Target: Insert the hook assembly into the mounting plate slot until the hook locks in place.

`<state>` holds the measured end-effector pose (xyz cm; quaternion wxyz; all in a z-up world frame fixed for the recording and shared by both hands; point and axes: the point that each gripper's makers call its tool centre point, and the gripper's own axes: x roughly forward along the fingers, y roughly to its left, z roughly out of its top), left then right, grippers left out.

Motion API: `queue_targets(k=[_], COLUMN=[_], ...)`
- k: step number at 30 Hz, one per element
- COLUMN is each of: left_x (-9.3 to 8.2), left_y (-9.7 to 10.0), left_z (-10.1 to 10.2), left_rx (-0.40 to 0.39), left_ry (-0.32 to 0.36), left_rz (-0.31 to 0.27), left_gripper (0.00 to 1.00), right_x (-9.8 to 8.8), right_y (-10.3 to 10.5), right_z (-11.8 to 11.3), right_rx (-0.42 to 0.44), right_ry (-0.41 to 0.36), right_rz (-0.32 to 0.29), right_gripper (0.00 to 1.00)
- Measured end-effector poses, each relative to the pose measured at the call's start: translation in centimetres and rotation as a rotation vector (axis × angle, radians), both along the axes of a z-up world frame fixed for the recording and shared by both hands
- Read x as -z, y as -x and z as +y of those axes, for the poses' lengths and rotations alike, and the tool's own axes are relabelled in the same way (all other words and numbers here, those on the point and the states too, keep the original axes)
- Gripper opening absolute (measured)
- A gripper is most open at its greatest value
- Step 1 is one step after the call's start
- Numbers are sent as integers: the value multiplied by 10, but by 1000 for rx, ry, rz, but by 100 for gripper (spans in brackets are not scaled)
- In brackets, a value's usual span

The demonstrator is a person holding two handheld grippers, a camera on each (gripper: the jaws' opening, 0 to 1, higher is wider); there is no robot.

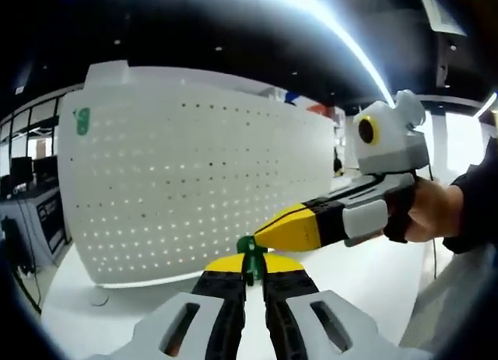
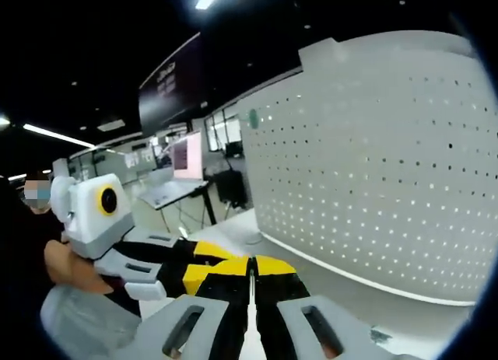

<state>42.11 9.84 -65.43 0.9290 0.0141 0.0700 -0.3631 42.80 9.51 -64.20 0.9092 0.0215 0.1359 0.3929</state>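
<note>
In the left gripper view, the left gripper (image 1: 252,276) held a small green hook assembly (image 1: 250,256) pinched between its 2 yellow-tipped jaws, the plastic piece standing up from the tips. The right gripper (image 1: 261,234) reached in from the right, its yellow tip just beside the hook, gripped by a person's hand (image 1: 433,211). Behind stood the mounting plate (image 1: 194,181), a white upright pegboard with rows of small round holes, on a white table (image 1: 366,274). A second green hook (image 1: 82,120) hung at its upper corner. In the right gripper view, the right gripper's jaws sat closed together, with nothing seen between them.
</note>
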Motion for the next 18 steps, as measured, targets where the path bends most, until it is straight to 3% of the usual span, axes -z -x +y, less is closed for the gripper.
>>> queue_targets(k=[18], left_x=[-2], left_y=[1], left_z=[-1], left_rx=[0], left_ry=[6], left_rz=[-3], left_gripper=[3], right_x=[-6], right_y=[1], right_z=[2], right_rx=[-20], right_ry=[7], right_rz=[-40], right_gripper=[0])
